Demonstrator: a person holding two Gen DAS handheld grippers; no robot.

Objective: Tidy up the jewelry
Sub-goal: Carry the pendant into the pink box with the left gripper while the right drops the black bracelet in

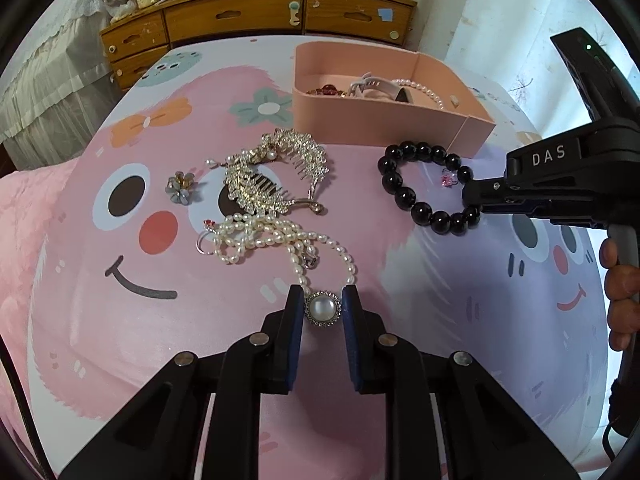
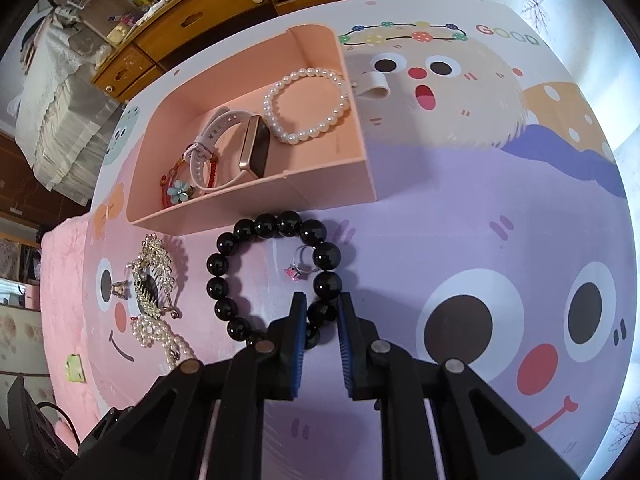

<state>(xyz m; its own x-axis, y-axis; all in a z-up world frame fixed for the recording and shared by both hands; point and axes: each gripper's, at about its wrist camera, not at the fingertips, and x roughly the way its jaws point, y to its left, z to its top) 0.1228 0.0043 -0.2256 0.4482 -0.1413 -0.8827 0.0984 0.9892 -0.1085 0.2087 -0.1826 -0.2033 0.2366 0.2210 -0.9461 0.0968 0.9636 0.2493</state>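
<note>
A pearl necklace (image 1: 272,236) lies bunched on the cartoon-print cloth, its round pearl pendant (image 1: 322,309) nearest me. My left gripper (image 1: 322,300) is shut on that pendant, with a pad pressed to each side. A black bead bracelet (image 1: 404,196) (image 2: 224,308) lies in front of the pink box (image 1: 380,120) (image 2: 280,196). My right gripper (image 2: 322,308) is shut on one of its beads, and it also shows from the side in the left wrist view. A small ring with a pink stone (image 2: 298,270) rests inside the bracelet's loop.
A rhinestone hair comb (image 1: 276,172) and a flower brooch (image 1: 182,188) lie left of the bracelet. The box holds a pearl bracelet (image 2: 304,106), a watch (image 2: 254,150) and a red cord bracelet (image 2: 180,190). Wooden drawers (image 1: 240,16) stand behind the cloth-covered surface. A hand (image 1: 622,292) grips the right handle.
</note>
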